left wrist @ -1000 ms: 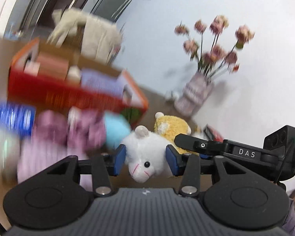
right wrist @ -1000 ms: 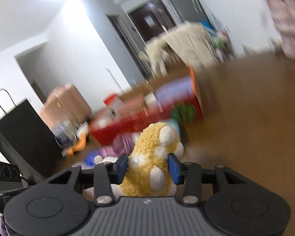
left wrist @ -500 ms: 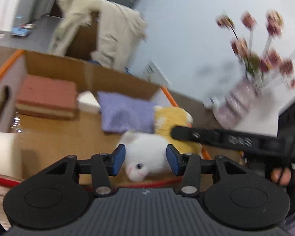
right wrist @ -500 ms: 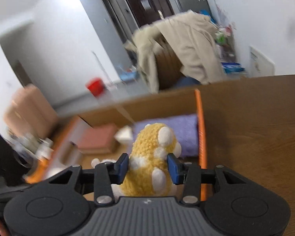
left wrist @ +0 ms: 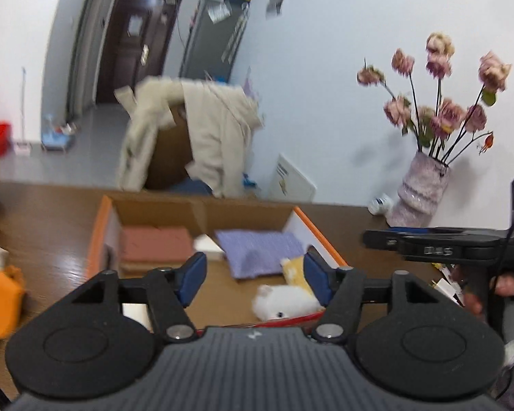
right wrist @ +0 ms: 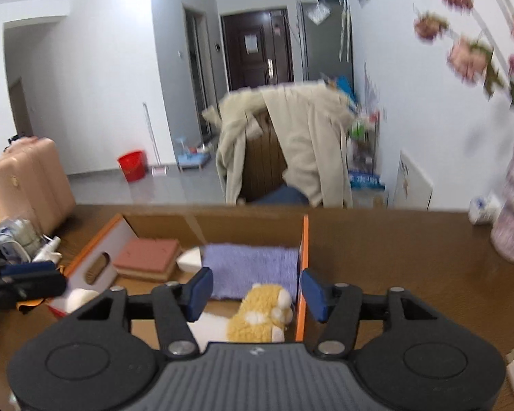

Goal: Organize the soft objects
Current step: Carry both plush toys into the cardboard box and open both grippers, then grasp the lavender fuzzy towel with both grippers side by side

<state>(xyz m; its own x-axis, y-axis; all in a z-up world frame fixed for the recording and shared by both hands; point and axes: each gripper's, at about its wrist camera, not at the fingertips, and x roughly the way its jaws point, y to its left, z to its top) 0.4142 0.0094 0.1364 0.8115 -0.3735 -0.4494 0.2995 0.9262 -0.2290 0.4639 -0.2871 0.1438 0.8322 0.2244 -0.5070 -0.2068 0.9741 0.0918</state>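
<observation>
Cardboard formed the landmark: an open orange-edged box (right wrist: 305,239) stood on the brown table (right wrist: 394,260), and everything else is placed against it. Inside the box, at its right end, lay the yellow plush toy (right wrist: 257,318), close against the right wall, with the white plush toy (left wrist: 284,303) just beside it toward the near rim; whether the two touched cannot be told. Behind them, against the far wall of the box, a purple towel (right wrist: 250,270) lay flat. Left of the towel sat a small white block (right wrist: 190,260), and further left a reddish-brown sponge block (right wrist: 147,260) rested on the box floor.

Above the near rim of the box hovered the left gripper (left wrist: 255,274), its jaws opening, blue pads apart and pressing on nothing; the white toy showed low in the gap, down in the box, clear of both pads. Over the right end of the box hung the right gripper (right wrist: 255,291), its jaws likewise opening, the yellow toy lying below and between the pads without contact. In the left wrist view that right gripper appeared to the right of the box, gripped by a hand (left wrist: 497,287).

Beyond the box's right side, near the wall, stood a pale vase (left wrist: 418,191) of pink flowers. Left of the box lay an orange cloth item (left wrist: 0,294), blurred.
</observation>
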